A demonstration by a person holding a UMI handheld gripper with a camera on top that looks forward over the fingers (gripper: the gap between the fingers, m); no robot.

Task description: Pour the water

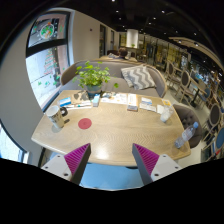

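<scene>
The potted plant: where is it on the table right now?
In the gripper view, the potted plant stands at the table's far edge, well beyond the open fingers, behind the red coaster.

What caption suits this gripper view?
Open tongs hover before a light wooden table bearing a green potted plant.

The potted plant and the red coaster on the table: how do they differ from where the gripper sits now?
The potted plant stands tall and leafy green at the far side of the table; the red coaster lies flat, a small round disc, nearer the fingers. The plant is well beyond the open gripper; the coaster is just ahead of the left finger. Both rest on the same light wooden tabletop, and the gripper touches neither.
</scene>
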